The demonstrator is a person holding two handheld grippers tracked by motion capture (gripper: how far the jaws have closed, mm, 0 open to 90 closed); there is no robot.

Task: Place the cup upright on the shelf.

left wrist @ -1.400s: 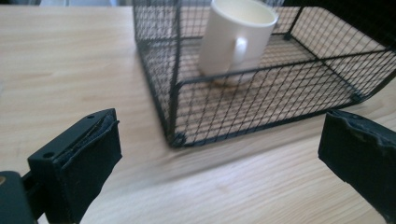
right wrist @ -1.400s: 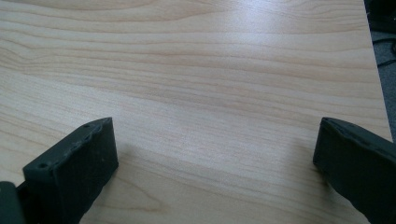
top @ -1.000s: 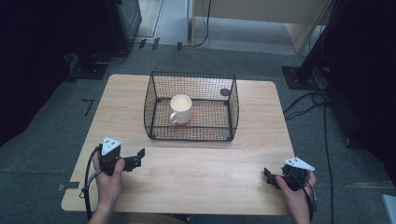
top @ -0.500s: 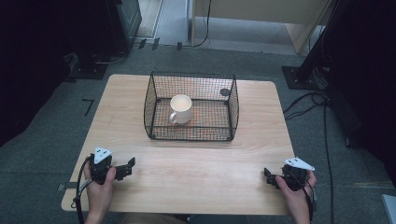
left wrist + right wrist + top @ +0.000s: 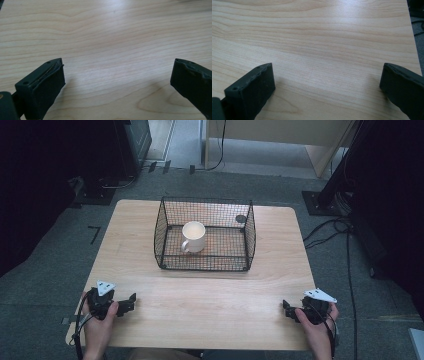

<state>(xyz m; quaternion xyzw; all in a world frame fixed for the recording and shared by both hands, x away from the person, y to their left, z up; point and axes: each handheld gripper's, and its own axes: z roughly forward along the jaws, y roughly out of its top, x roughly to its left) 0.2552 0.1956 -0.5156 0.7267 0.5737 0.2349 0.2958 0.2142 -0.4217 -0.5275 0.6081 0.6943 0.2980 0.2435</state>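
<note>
left gripper [image 5: 131, 301] & right gripper [image 5: 287, 309] both agape, empty, on table [image 5: 210, 300]; mug [image 5: 193, 236] in wire basket [image 5: 250, 232]

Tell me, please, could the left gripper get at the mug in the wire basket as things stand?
Probably yes: the wire basket looks open on top, so the open left gripper could come down on the mug.

A cream mug [image 5: 193, 236] stands upright inside a black wire basket [image 5: 165, 225], left of the basket's middle, its handle pointing toward the lower left. The basket sits at upper centre of the frame on a wooden table [image 5: 210, 300].
</note>
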